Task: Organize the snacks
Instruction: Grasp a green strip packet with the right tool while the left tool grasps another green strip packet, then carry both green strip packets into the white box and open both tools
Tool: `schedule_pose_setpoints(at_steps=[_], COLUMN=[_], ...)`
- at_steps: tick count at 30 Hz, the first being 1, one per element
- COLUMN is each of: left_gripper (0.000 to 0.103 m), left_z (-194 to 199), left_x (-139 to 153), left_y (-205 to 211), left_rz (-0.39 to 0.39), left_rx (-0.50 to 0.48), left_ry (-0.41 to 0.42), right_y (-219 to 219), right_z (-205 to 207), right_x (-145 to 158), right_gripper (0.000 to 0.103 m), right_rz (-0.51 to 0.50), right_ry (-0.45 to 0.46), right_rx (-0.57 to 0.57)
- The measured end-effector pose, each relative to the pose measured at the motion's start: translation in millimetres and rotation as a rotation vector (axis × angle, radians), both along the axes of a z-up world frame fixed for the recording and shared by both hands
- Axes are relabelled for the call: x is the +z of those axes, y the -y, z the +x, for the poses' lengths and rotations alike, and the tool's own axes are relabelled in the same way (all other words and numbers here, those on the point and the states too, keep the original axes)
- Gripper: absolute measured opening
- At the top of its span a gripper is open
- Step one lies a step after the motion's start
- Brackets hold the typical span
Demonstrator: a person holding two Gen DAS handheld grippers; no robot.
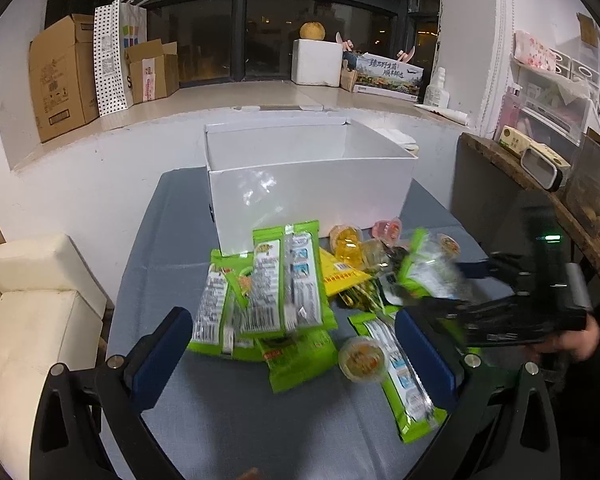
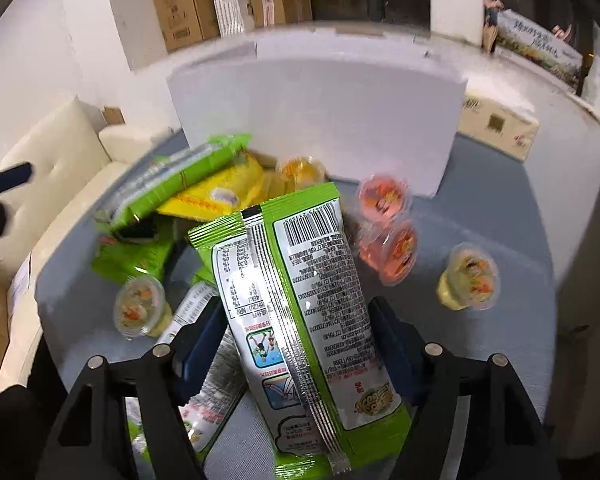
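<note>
Between the right gripper [image 2: 296, 336] pads: green snack packet [image 2: 300, 312], pinched, above the grey table [image 2: 492, 208]. Only left wrist view shows left gripper [image 1: 296, 344] wide open, empty, and white box [image 1: 308, 196] interior.

Right claw [image 2: 296, 344] closed on a green snack packet [image 2: 300, 300], printed back and barcode facing the camera; both blue pads press its sides. The packet stands tilted above the table [image 2: 500, 208], which has a grey-blue cover. Two pink jelly cups [image 2: 386, 232] lie just right of the packet, one touching the other. A yellow-green jelly cup [image 2: 470, 276] sits further right, apart. Another pale cup [image 2: 140, 306] lies left of the packet. Behind: green packets [image 2: 172, 184] stacked over a yellow packet [image 2: 220, 196], and an orange cup [image 2: 300, 170] near a white box [image 2: 320, 120].
</note>
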State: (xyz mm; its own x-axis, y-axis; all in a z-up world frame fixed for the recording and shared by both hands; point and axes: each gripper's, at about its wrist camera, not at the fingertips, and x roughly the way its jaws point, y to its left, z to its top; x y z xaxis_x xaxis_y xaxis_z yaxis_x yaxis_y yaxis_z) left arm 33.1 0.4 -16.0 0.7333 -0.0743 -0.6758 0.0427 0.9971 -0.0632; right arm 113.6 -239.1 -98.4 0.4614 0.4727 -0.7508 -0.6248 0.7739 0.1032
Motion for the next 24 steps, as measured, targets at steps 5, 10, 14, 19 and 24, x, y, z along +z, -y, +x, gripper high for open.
schedule_pose_setpoints(at_steps=[5, 10, 14, 19, 24], left_gripper=[0.103, 0.103, 0.103, 0.077, 0.065], left_z=[45, 89, 115, 122, 109], left_x=[-15, -39, -61, -73, -54], left_y=[-6, -8, -6, -7, 0], left_rz=[-0.007, -0.036, -0.020, -0.042, -0.017], left_rx=[0.002, -0.022, -0.039, -0.047, -0.055], left_ry=[-0.057, -0.143, -0.222, -0.263, -0.207], right_y=[18, 21, 18, 17, 18], right_z=[-17, -29, -28, -25, -25], right_x=[35, 50, 48, 48, 51], right_gripper=[0.077, 0.077, 0.077, 0.077, 0.077], right_rz=[0.070, 0.100, 0.103, 0.108, 0.117], right_ry=[0.062, 0.097, 0.093, 0.088, 0.094], right_rx=[-0.064, -0.055, -0.049, -0.044, -0.046])
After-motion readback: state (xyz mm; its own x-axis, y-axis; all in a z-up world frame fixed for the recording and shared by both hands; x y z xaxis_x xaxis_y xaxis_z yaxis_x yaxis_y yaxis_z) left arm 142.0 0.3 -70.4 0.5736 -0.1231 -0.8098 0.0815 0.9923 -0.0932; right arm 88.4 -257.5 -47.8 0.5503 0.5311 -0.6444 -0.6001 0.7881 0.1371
